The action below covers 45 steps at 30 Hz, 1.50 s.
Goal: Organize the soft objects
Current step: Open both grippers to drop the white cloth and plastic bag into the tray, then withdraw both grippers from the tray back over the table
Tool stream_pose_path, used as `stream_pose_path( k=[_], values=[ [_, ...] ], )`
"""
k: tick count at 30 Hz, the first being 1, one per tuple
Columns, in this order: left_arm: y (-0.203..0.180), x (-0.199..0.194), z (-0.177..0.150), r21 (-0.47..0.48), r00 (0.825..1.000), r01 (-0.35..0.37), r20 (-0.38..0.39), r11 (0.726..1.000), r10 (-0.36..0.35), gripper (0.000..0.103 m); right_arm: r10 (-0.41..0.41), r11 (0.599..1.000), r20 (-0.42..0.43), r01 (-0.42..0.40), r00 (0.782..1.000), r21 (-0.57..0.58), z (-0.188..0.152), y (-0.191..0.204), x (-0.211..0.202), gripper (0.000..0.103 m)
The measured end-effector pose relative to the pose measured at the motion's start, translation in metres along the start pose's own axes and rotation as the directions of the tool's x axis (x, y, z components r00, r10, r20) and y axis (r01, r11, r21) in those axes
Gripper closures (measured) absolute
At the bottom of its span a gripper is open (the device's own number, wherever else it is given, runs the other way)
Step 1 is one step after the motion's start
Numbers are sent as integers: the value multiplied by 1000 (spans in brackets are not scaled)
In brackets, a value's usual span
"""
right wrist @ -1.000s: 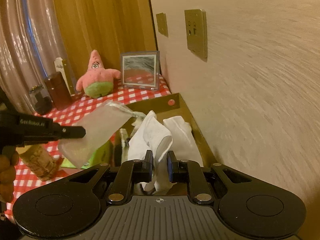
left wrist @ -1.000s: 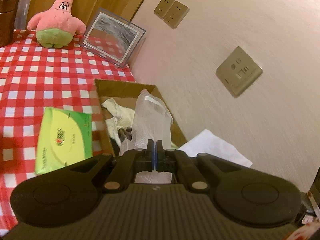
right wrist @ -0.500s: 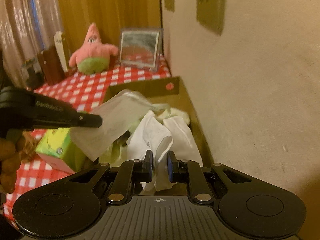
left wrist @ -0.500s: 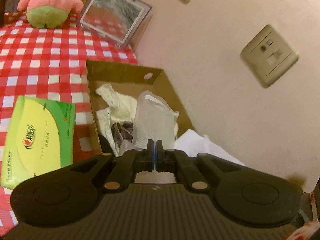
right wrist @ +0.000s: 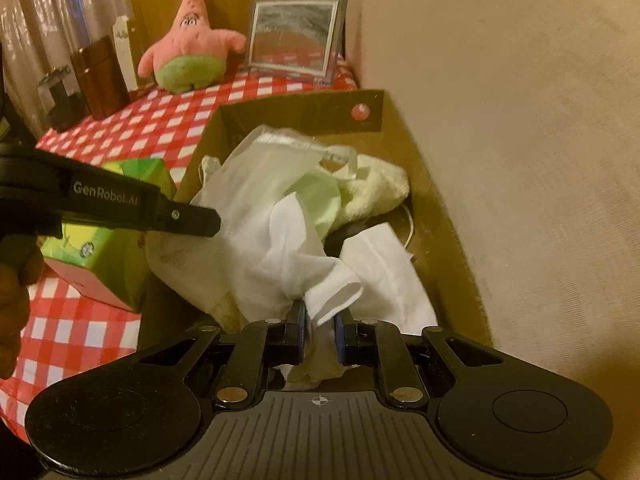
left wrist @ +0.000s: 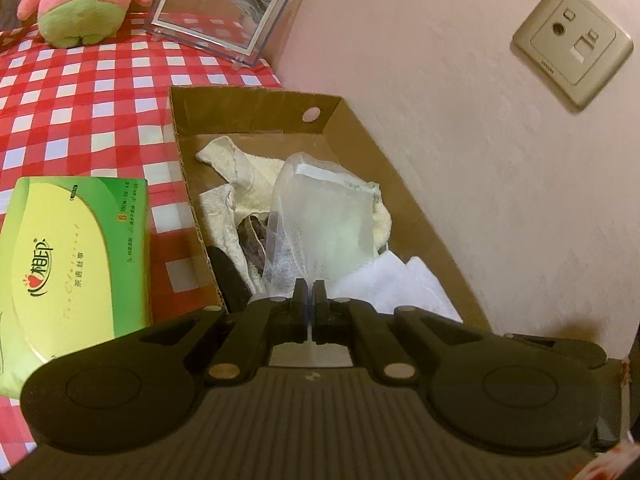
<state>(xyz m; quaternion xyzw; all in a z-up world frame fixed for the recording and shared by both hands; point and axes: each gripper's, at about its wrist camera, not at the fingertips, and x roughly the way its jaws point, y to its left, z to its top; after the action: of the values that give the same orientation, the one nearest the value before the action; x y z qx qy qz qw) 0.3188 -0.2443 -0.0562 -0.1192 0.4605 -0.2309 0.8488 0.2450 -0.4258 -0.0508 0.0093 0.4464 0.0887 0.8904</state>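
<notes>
- Left wrist view: the left gripper point(left wrist: 309, 294) has its jaws pinched tight on the bottom edge of a sheer mesh bag point(left wrist: 320, 220), which stands up from the fingertips over the open cardboard box point(left wrist: 256, 114).
- Inside the box, a cream towel point(left wrist: 244, 172) lies toward the far end, with a dark item half buried under it that I can't make out.
- A white cloth point(left wrist: 400, 280) sits at the near right of the box, just beside the gripper.
- Left of the box, on the red checked tablecloth point(left wrist: 80, 92), there's a green tissue box point(left wrist: 76, 256) touching the cardboard wall.
- At the far edge of the table, a pink star plush point(left wrist: 80, 4) sits beside a clear-framed picture point(left wrist: 224, 4) leaning near the wall; a wall socket point(left wrist: 572, 46) shows at upper right.
- Right wrist view: the right gripper point(right wrist: 320, 328) is closed partway on a folded white cloth point(right wrist: 304, 256), the fabric bunched between the pads and spilling forward over the box point(right wrist: 304, 114).
- The left gripper point(right wrist: 180, 216) reaches in from the left, the mesh bag point(right wrist: 256, 184) hanging from its tip above the box contents.
- The cream towel point(right wrist: 376, 192) lies at the far right inside the box.
- A hand point(right wrist: 12, 292) shows dimly at the left edge; a brown canister point(right wrist: 100, 76) stands beside the plush point(right wrist: 188, 56) at the back of the table.
</notes>
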Motion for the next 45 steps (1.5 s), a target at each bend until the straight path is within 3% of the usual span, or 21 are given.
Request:
stream_pose_path(
  k=[11, 19, 25, 27, 29, 31, 35, 37, 39, 45],
  values=[
    [1, 13, 6, 43, 1000, -4, -13, 999, 5, 97, 8, 1000, -23, -7, 1000, 13, 3, -1, 31, 88],
    [5, 7, 19, 64, 1000, -23, 17, 998, 22, 76, -3, 1000, 1, 3, 1000, 17, 22, -3, 49, 88],
    [7, -11, 14, 74, 1000, -13, 27, 997, 11, 70, 4, 1000, 0, -4, 1000, 14, 21, -6, 43, 88],
    [7, -19, 11, 70, 999, -10, 37, 997, 8, 65, 0, 1000, -3, 0, 1000, 28, 17, -8, 37, 82],
    [7, -28, 8, 73, 999, -12, 52, 997, 8, 61, -8, 999, -1, 8, 1000, 44, 14, -10, 28, 62],
    [6, -39, 4, 70, 998, -19, 65, 997, 15, 54, -9, 999, 11, 8, 1000, 54, 10, -10, 17, 51],
    [6, -66, -4, 61, 995, -25, 103, 998, 18, 49, -4, 997, 29, 2, 1000, 72, 3, -6, -6, 50],
    [7, -80, -9, 60, 993, -26, 117, 998, 19, 39, 0, 997, 36, -3, 999, 82, 0, -1, -19, 49],
    [7, -95, -15, 55, 991, -28, 135, 998, 20, 37, 1, 996, 49, -6, 999, 88, -3, 4, -34, 48],
    [11, -139, -34, 54, 983, -59, 179, 997, 49, 15, -13, 995, 78, 5, 997, 101, -10, 27, -77, 35]
  ],
)
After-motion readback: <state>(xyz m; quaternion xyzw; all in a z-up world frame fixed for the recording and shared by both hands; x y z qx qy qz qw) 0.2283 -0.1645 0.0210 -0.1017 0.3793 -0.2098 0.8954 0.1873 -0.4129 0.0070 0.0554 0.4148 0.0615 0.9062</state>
